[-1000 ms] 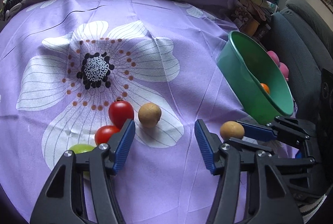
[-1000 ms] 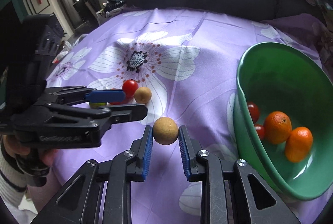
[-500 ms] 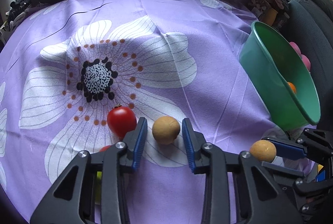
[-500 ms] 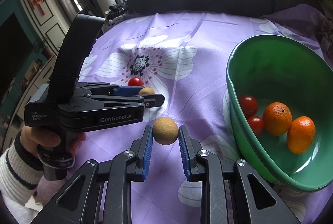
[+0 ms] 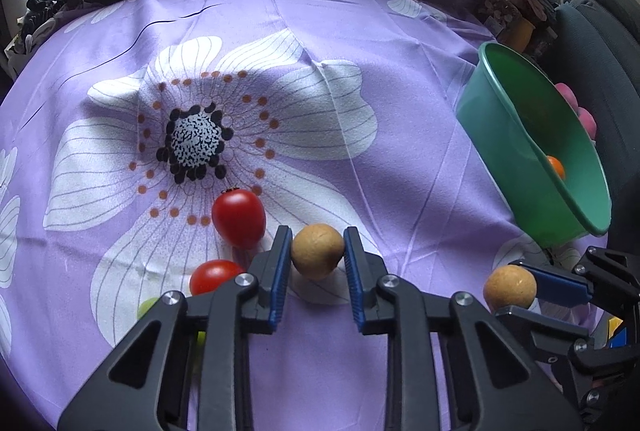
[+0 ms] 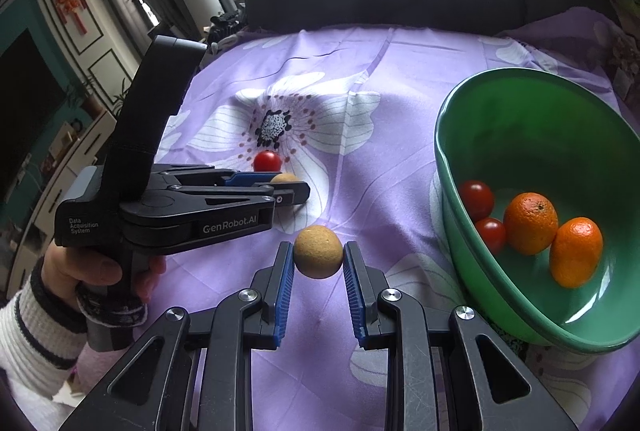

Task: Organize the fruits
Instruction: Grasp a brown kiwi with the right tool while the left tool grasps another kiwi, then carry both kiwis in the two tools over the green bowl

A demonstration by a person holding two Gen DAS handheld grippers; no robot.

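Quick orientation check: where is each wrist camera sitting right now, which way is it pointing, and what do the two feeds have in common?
Left wrist: rides the left gripper, low over the purple cloth, facing the dark sofa back; its fingers flank a tan fruit.
Right wrist: rides the right gripper, higher, same heading; the left hand shows.
Shared: green bowl, big tomato, and each other's gripper with the second tan fruit.

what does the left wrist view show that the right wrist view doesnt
Only the left wrist view: a second tomato and a green fruit behind its left finger.
Only the right wrist view: two tomatoes and two oranges inside the bowl.
Both: the green bowl, and a tan fruit between each gripper's fingers, left and right.
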